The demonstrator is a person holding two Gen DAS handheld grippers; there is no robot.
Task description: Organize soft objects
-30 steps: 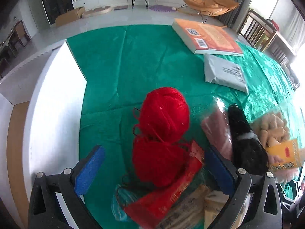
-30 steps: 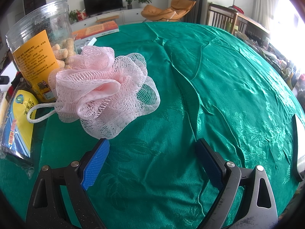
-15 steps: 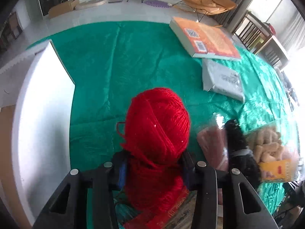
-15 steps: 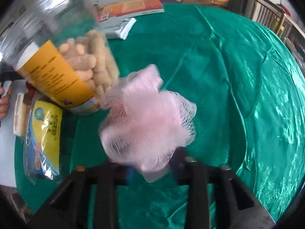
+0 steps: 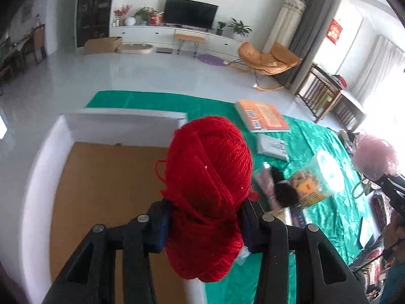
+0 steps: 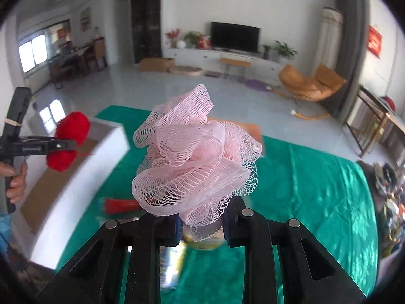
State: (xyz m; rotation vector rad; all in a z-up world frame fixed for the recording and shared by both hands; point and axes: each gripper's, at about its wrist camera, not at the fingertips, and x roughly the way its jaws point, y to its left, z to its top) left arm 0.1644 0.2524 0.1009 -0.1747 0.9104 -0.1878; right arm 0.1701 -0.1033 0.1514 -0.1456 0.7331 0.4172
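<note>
A skein of red yarn (image 5: pixel 207 192) hangs clamped between the closed jaws of the left gripper (image 5: pixel 203 224), lifted above the brown floor of a white-walled box (image 5: pixel 43 167) at the left end of the green-clothed table (image 5: pixel 321 212). To the right, the right gripper (image 6: pixel 202 225) is shut on a pink mesh bath pouf (image 6: pixel 195 157), also raised clear of the cloth — both soft items airborne at once.

The step in hand looks like the carry to the box. The yarn appears already over the opening, so its next move likely calls only for a lowering and a release; the pouf is over the table to the right of the box and would need to travel left before being let go.

The left wrist view alone shows what stays on the table: an orange book (image 5: pixel 262 116) at the far side, a grey parcel (image 5: pixel 272 147), a clear snack tub (image 5: pixel 314 179) and a dark item in a bag (image 5: pixel 284 190). The right wrist view alone shows the person's hand (image 6: pixel 16 179) on the left gripper's handle, and the yarn from the side, bulging above and below the jaws.
</note>
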